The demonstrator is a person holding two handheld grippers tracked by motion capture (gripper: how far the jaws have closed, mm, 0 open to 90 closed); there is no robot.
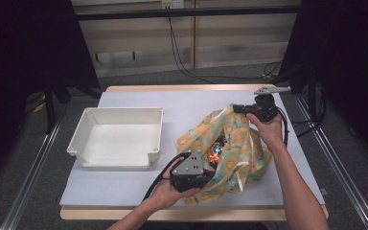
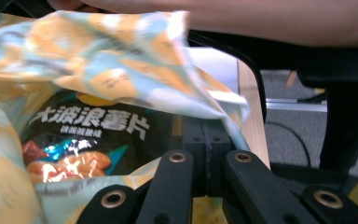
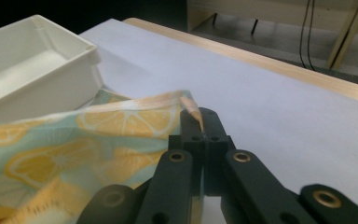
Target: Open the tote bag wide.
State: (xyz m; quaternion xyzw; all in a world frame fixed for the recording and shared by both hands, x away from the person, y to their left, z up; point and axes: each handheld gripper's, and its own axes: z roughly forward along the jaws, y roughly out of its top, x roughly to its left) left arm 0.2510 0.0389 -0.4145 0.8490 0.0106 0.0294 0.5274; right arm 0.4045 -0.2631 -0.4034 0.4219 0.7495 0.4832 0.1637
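A cloth bag [image 1: 242, 143] printed with orange slices on pale green lies at the table's centre right, its mouth held apart. Inside it is a dark snack packet [image 2: 88, 135], also seen as a shiny spot in the bag's opening [image 1: 215, 153]. My left gripper [image 1: 210, 173] is at the bag's near rim, and its jaws [image 2: 207, 137] are shut with the cloth's edge draped at their tips. At the bag's far rim, my right gripper [image 1: 238, 109] has its jaws [image 3: 199, 120] shut on the cloth's hem [image 3: 186, 100].
A white plastic tray [image 1: 153, 139] stands empty on the left of the pale mat [image 1: 182, 103]; its wall [image 3: 51, 81] is just beyond the bag. The person's right forearm [image 2: 270, 21] crosses above the bag. Wooden table edges border the mat, and cables lie on the floor behind.
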